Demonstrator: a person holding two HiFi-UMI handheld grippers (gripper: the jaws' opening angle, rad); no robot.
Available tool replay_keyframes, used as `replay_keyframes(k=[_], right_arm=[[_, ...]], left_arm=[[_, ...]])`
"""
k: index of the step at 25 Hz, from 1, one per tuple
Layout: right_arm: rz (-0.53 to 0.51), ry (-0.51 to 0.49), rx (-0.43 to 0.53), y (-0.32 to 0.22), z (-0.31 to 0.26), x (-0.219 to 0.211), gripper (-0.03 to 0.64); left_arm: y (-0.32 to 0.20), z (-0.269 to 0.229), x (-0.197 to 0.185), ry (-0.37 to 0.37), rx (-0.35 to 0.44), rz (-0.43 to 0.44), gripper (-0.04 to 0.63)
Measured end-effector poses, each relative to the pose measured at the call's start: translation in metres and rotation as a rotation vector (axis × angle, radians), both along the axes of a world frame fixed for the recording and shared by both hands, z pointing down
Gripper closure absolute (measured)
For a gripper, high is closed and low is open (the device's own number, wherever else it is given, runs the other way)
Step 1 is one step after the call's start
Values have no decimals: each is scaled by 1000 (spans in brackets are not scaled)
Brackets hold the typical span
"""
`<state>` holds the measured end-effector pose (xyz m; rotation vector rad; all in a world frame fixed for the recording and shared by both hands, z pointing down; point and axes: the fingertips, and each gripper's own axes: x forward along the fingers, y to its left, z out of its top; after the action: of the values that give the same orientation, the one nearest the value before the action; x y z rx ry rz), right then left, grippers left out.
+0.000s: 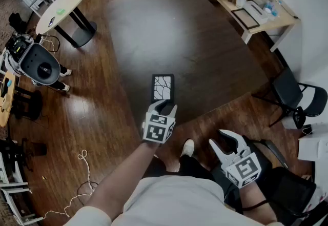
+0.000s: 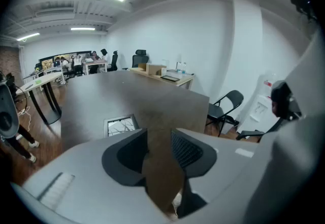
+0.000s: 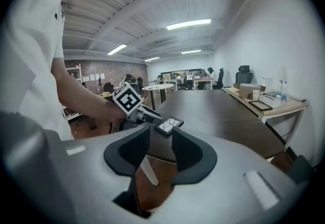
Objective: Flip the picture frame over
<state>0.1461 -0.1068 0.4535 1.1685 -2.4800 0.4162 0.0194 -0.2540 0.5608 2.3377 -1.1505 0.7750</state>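
Black picture frame [image 1: 163,87] lies flat on the dark table [image 1: 205,40], picture side up: white print with dark branching lines. I see it just ahead of my left gripper [image 1: 165,105], slightly left of its jaws, which stand apart with only tabletop between them. My right gripper [image 1: 218,139] hangs by the body, well behind the frame, jaws apart and empty. Cubes carry square black-and-white markers.
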Motion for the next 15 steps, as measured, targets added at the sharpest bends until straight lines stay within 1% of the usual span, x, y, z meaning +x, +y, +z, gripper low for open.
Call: replay_keyframes(k=[4, 9, 12, 15], right_arm=[[45, 21, -34, -13, 10, 22, 479], [107, 17, -73, -16, 11, 35, 479], [116, 18, -98, -19, 13, 40, 479], [103, 24, -110, -26, 14, 40, 479]], left_arm=[[-42, 38, 6, -38, -46, -98, 454], [-66, 81, 5, -100, -106, -201, 454], [-73, 93, 10, -129, -124, -232, 454], [-75, 100, 13, -155, -135, -249, 456]])
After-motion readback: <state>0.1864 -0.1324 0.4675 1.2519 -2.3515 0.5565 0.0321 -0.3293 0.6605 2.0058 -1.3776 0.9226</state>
